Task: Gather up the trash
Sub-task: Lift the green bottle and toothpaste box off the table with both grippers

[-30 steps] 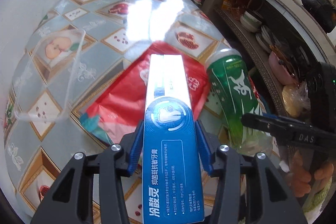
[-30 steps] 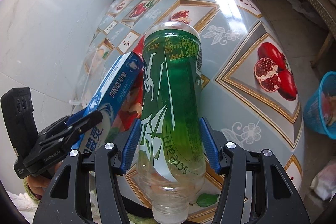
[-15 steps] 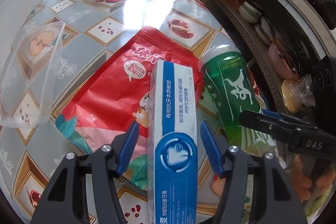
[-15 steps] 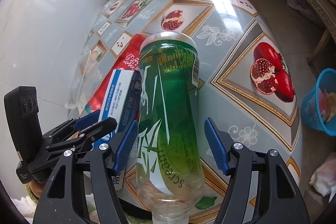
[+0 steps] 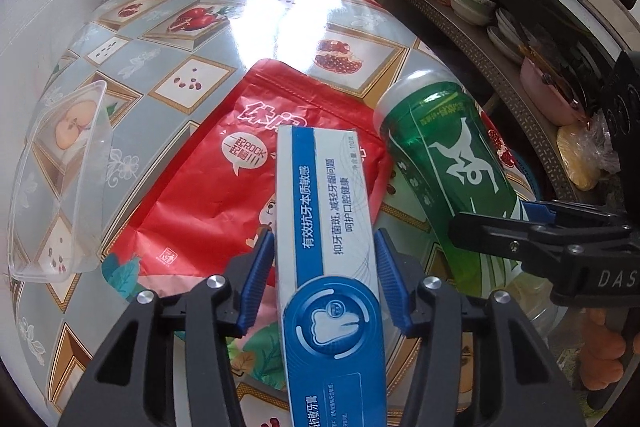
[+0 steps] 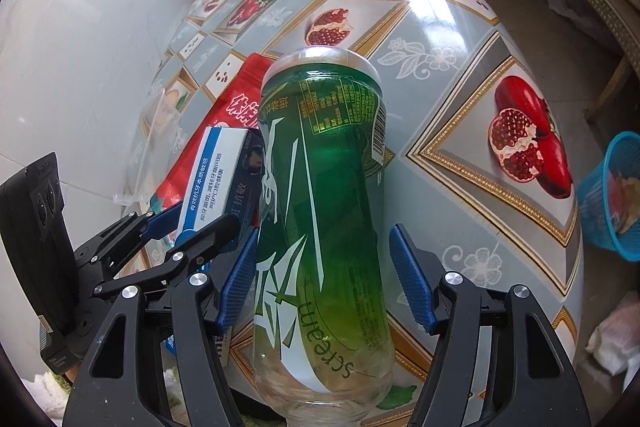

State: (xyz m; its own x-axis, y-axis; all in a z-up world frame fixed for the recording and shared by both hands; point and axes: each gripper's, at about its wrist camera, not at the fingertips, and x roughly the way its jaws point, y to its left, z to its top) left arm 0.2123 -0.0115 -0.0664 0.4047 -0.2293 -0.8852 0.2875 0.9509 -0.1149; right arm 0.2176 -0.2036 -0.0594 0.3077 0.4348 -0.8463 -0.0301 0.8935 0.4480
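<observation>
A blue and white toothpaste box (image 5: 332,247) lies between the fingers of my left gripper (image 5: 322,281), whose blue pads stand off its sides, open. The box rests over a red snack bag (image 5: 224,179) on the table. A green plastic bottle (image 6: 324,195) lies between the fingers of my right gripper (image 6: 326,279), also open, with gaps at both pads. The bottle shows in the left wrist view (image 5: 452,163), the box in the right wrist view (image 6: 218,171). The two grippers are side by side.
A clear plastic container (image 5: 60,183) lies at the table's left by the white wall. The tablecloth (image 6: 440,39) has fruit pictures. A blue basket (image 6: 612,195) stands on the floor to the right. Shelves with bowls (image 5: 476,3) run along the right.
Both grippers opened: a second ago each was shut on its object, the box and the bottle. Both objects now lie lower, on the table and the red bag.
</observation>
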